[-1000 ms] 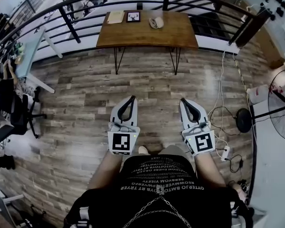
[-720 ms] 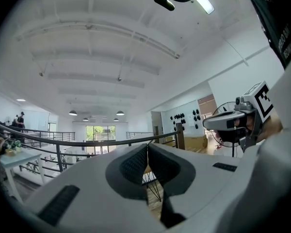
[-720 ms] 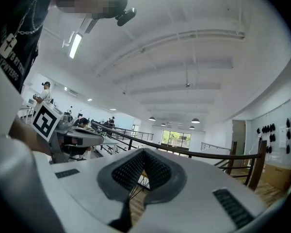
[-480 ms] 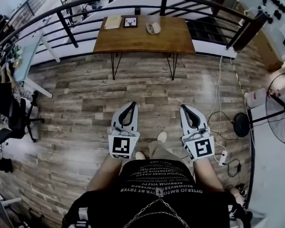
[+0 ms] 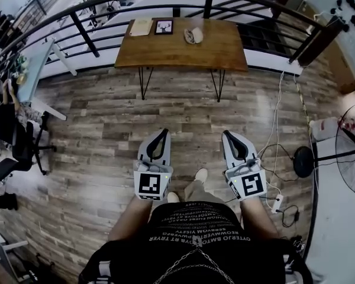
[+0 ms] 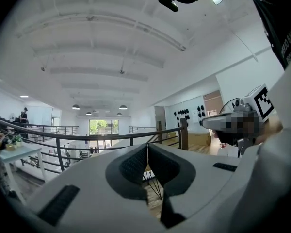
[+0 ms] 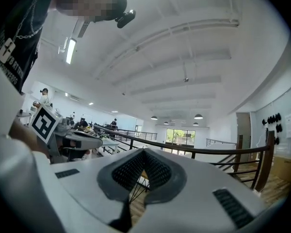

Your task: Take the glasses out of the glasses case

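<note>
My left hand-held gripper [image 5: 164, 132] and right hand-held gripper [image 5: 226, 134] are both clamped shut, empty. Plank floor [image 5: 183, 114] stretches ahead; one glasses case [image 5: 193, 35] sits at the far edge of the counter [image 5: 219, 52], by the railing [image 5: 208, 5].

Your left gripper [image 5: 163, 133] and right gripper [image 5: 226, 135] are pale grey-white, and each carries a black-and-white square marker [image 5: 149, 184]. Their pads [image 6: 133, 166] are dark grey with a fine ribbed pattern. Up ahead, the table [image 5: 225, 49] is warm brown wood on thin black legs [image 5: 143, 78], over a floor [image 5: 106, 117] of streaky grey-brown planks. The railing [image 5: 315, 40] is black. Your shirt [image 5: 195, 229] is black with white lettering. The glasses case [image 5: 193, 35] looks off-white.
</note>
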{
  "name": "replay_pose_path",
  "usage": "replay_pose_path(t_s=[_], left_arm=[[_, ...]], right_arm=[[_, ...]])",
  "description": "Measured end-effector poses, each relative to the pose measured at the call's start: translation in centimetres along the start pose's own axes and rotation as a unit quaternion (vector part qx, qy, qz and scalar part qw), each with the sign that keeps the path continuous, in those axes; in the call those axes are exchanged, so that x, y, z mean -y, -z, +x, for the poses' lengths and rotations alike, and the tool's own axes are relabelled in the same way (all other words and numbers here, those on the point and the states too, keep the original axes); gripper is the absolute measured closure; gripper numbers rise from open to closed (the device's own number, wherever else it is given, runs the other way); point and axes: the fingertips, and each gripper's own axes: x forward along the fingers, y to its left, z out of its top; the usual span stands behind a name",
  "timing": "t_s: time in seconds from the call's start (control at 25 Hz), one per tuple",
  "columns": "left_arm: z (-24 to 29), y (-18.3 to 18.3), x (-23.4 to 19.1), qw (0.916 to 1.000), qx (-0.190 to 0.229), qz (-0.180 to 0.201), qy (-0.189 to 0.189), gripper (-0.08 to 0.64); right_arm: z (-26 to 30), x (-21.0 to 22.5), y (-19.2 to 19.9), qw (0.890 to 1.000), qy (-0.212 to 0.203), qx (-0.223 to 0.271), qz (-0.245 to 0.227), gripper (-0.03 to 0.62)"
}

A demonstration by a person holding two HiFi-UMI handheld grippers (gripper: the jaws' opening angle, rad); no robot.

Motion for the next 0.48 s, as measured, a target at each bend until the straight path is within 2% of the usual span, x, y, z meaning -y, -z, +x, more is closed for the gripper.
replay_pose_path(t_s=[0.28,0.48], left_arm=[[4.8,0.5,-0.6,0.9999,-0.002,0.001,-0.011,0.531],[8.0,0.8,-0.1,1.0,-0.002,0.002,-0.002,0.531]], right_arm=[[3.2,3.4,1.4,1.0,-0.013,-0.003,0.003,0.577],[4.7,5.0,2.6,1.0,-0.023,-0.007,0.008,0.577]])
